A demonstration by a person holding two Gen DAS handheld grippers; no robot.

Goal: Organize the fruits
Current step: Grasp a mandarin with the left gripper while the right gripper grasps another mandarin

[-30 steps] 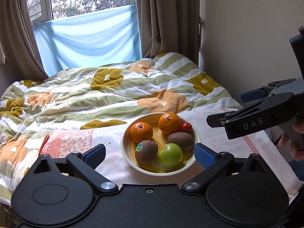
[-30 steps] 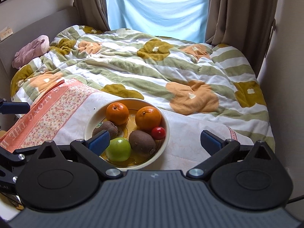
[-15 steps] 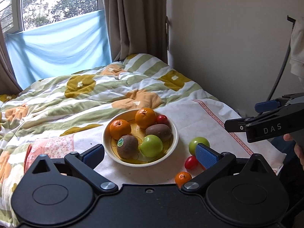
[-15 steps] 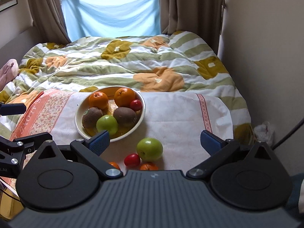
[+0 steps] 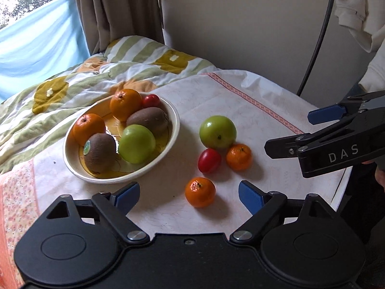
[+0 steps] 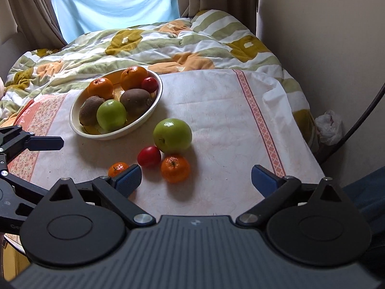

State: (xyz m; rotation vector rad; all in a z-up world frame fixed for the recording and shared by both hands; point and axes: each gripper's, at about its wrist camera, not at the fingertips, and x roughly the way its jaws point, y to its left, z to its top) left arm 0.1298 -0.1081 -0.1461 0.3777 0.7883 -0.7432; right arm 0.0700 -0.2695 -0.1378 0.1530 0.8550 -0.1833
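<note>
We find the bowl (image 5: pixel 176 122) on the white cloth (image 6: pixel 223 110), holding two oranges, two kiwis, a green apple and a tomato. Just right of the bowl lie a loose green apple (image 5: pixel 217 132), red tomato (image 5: pixel 209 160) and two mandarins (image 5: pixel 200 192). Left gripper (image 5: pixel 189 193) and right gripper (image 6: pixel 196 178) are both released, grasping nothing, near the loose fruit.
</note>
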